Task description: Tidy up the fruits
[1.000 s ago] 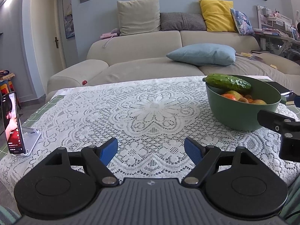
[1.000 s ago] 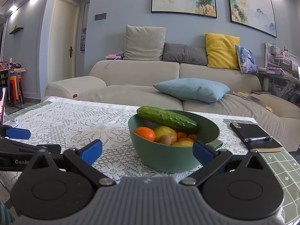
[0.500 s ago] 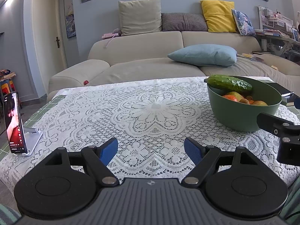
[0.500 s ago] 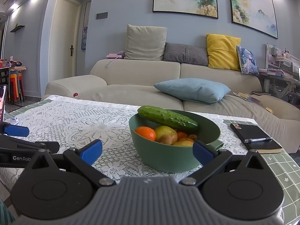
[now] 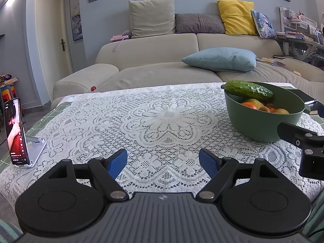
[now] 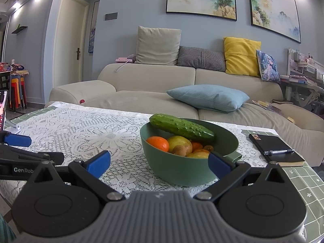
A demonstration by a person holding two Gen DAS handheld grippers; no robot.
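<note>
A: Where's the bowl (image 6: 182, 168)?
B: On the lace cloth (image 5: 141, 121), just ahead of your right tongs (image 6: 160, 163), right of your left tongs (image 5: 163, 163). Both spread, holding nothing.
A: The cucumber (image 6: 180, 126)?
B: Across the rim, over the orange (image 6: 158, 143).

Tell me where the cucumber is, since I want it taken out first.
The cucumber lies across the top of the green bowl, over the orange and other fruit, ahead of the right gripper.

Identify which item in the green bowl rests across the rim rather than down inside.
The cucumber: long, green and bumpy, on top, its end overhanging the bowl rim.
</note>
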